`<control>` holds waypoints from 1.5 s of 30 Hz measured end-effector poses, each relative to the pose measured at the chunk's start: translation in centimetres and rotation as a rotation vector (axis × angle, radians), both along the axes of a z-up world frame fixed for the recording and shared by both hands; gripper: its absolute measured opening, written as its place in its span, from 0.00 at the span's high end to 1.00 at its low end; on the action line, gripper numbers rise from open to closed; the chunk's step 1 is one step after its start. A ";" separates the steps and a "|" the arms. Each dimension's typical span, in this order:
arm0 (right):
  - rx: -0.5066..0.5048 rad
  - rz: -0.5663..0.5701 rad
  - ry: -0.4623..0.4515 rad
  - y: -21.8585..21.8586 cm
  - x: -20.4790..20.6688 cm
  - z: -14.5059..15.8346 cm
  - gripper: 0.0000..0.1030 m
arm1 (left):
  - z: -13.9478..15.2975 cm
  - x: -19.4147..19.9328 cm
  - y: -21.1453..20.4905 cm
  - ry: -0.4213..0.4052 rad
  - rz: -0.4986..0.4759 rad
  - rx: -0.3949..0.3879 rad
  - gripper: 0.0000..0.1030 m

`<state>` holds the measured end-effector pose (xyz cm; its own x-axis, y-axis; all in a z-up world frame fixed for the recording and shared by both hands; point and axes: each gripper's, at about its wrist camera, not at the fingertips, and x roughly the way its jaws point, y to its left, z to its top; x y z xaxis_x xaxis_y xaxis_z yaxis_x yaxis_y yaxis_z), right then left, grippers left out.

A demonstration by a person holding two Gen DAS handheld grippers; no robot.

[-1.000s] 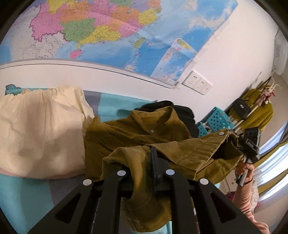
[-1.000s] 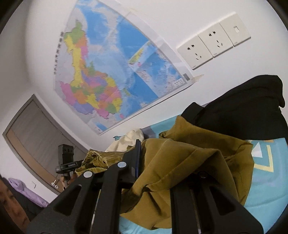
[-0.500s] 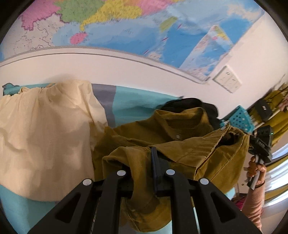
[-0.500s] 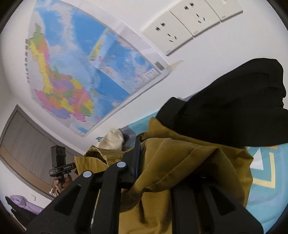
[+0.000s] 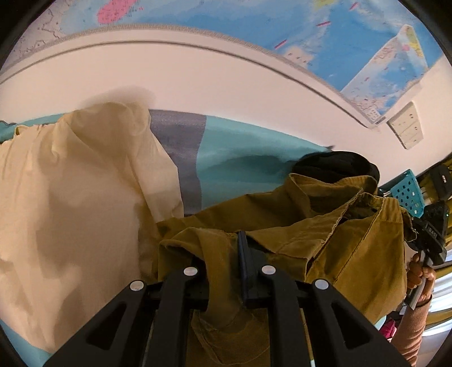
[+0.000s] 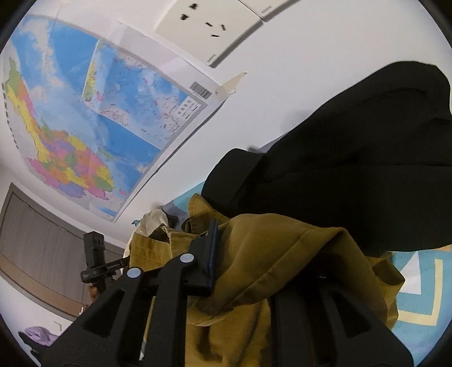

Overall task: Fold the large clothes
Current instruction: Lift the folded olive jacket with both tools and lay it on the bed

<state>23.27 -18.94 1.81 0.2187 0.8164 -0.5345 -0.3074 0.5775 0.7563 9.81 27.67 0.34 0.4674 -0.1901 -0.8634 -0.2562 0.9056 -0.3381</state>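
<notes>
A mustard-yellow jacket (image 5: 282, 209) lies bunched on the turquoise bed sheet (image 5: 240, 146), with its collar towards the wall. My left gripper (image 5: 223, 248) is shut on a fold of its near edge, and cloth hangs down between the fingers. In the right wrist view the same jacket (image 6: 268, 254) drapes over my right gripper (image 6: 248, 248). Its jaws are opening with the fabric still between them, and the right finger is hidden under cloth. The right gripper (image 5: 432, 234) also shows at the far right of the left wrist view, held by a hand (image 5: 421, 273).
A cream cloth (image 5: 70, 197) is heaped on the bed to the left. A black garment (image 6: 353, 169) lies just behind the jacket, against the wall. A map (image 6: 99, 127) and wall sockets (image 6: 214, 25) are above it. A blue perforated basket (image 5: 406, 192) stands beyond the bed.
Both grippers have come down and forward towards the bed with the jacket. The black garment and the cream cloth now loom larger, and the jacket's far edge has sunk onto the sheet.
</notes>
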 end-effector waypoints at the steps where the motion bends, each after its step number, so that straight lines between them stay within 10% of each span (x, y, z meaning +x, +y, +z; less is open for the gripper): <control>1: 0.007 -0.009 0.007 -0.2 0.0 0.0 0.80 | -0.2 0.2 0.0 0.005 0.002 0.003 0.88; 5: 0.069 -0.046 -0.081 -2.2 -1.7 2.4 0.37 | -1.1 0.9 0.0 0.031 0.011 0.019 0.88; 11: 0.018 0.135 -0.286 -0.6 -8.6 5.8 0.37 | -2.0 1.3 0.4 0.047 0.024 -0.009 0.87; 15: -0.281 0.272 -0.455 5.4 -13.1 3.6 0.29 | -1.8 1.1 0.4 0.036 0.028 -0.024 0.87; 17: -0.386 0.282 -0.501 7.2 -13.5 2.2 0.40 | -1.4 0.9 0.4 0.034 0.028 -0.032 0.82; 20: -0.516 0.229 -0.514 8.2 -11.6 -0.5 0.84 | -0.3 0.3 -0.1 0.015 0.021 -0.035 0.63; 23: -0.526 0.169 -0.492 7.9 -9.5 -1.7 0.92 | 2.3 -1.6 -0.7 -0.066 -0.014 -0.027 0.27; 29: -0.541 0.183 -0.422 8.3 -7.5 -4.2 0.90 | 3.3 -4.4 -3.4 -0.162 -0.137 0.012 0.20; 31: -0.480 0.178 -0.412 7.3 -7.7 -3.1 0.81 | 0.8 -4.1 -4.3 -0.094 -0.153 0.041 0.21; 33: -0.401 0.134 -0.440 5.0 -8.5 -1.1 0.52 | -0.6 -4.5 -4.8 -0.072 -0.159 0.098 0.24; 38: -0.273 0.004 -0.477 -3.0 -11.5 2.1 0.19 | 1.5 -9.9 -4.0 -0.270 -0.167 0.074 0.11; 45: -0.246 -0.060 -0.270 -8.1 -12.9 -3.6 0.10 | -1.4 -14.9 -2.9 -0.214 -0.048 0.154 0.07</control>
